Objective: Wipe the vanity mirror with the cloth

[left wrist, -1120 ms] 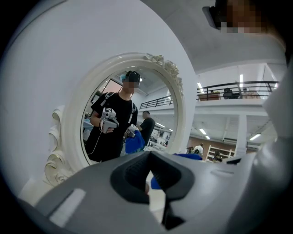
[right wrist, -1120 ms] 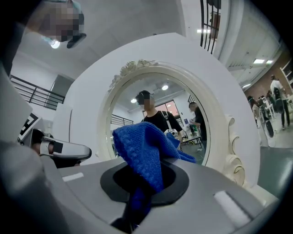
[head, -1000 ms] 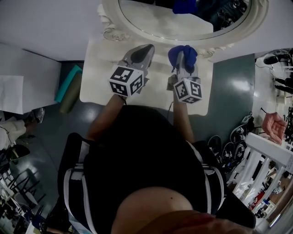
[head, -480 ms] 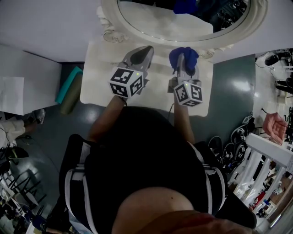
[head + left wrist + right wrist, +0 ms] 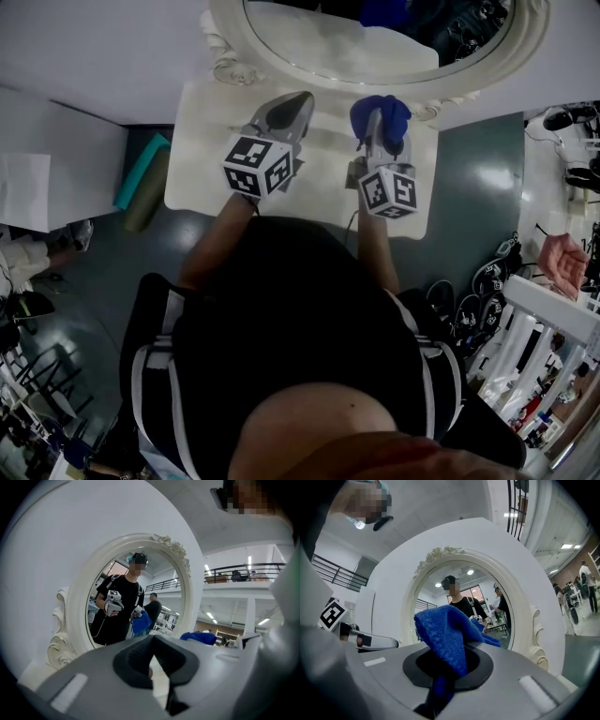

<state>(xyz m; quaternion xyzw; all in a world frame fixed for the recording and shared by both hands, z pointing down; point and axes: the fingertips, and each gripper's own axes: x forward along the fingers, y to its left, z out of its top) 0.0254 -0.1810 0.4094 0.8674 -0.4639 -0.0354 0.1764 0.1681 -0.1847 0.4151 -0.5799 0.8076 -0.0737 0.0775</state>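
Observation:
The oval vanity mirror in its white carved frame stands at the back of a white table. My right gripper is shut on a bunched blue cloth and holds it just short of the mirror's lower rim. In the right gripper view the cloth sticks up from between the jaws, in front of the mirror. My left gripper hovers beside it to the left, shut and holding nothing. The left gripper view faces the mirror, with the cloth off to the right.
A white cabinet stands left of the table, with a teal roll on the dark floor between them. Cables and white racks crowd the right side. Another person's hand shows at the far right.
My right gripper has drifted slightly to the right with the cloth. The left gripper has hardly moved.

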